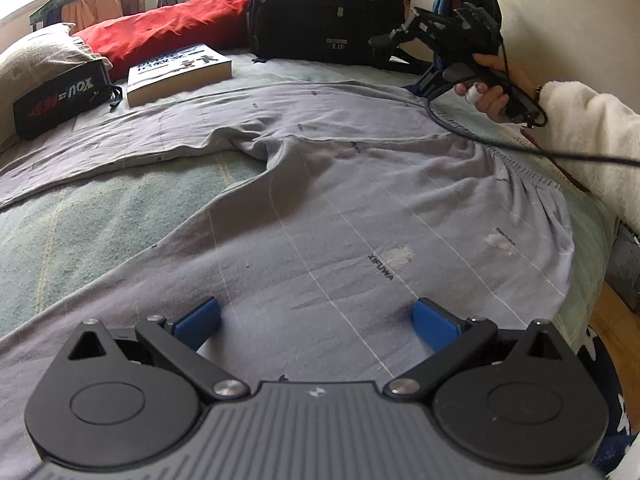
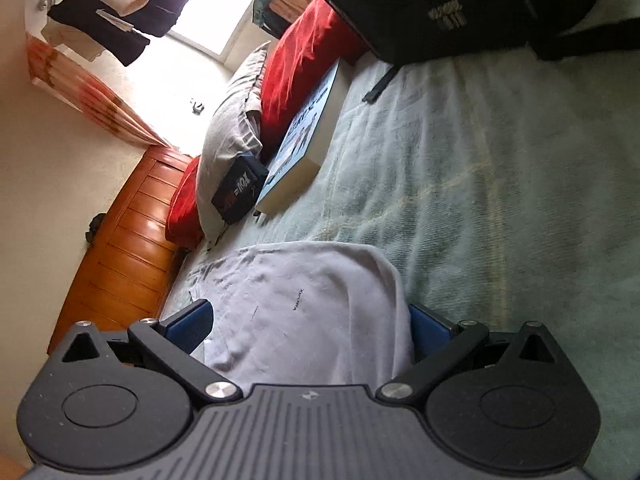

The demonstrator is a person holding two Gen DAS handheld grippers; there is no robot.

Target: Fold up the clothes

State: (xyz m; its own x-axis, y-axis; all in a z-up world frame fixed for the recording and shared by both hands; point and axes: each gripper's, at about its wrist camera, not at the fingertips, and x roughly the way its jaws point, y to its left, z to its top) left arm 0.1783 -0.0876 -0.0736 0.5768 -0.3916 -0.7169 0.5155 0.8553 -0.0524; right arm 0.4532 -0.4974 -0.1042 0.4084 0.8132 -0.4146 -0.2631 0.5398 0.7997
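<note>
Grey pyjama trousers (image 1: 340, 200) with thin white lines lie spread on a green blanket (image 1: 100, 216), one leg running far left, the gathered waistband at the right. My left gripper (image 1: 318, 320) hovers open over the near leg, blue pads wide apart. At the waistband's far corner, a hand in a white fleecy sleeve (image 1: 592, 140) holds my right gripper (image 1: 424, 82), pointing down. In the right wrist view the right gripper (image 2: 310, 322) stands open, with a rounded fold of the grey trousers (image 2: 304, 292) lying between its fingers.
A thick book (image 1: 180, 74), a black pouch (image 1: 60, 96), a red pillow (image 1: 160, 28) and a grey pillow (image 1: 36, 52) sit at the far left. A black backpack (image 1: 324, 8) stands against the wall. A black cable (image 1: 480, 136) crosses the waistband. The bed edge and wooden floor (image 1: 608, 320) are at right.
</note>
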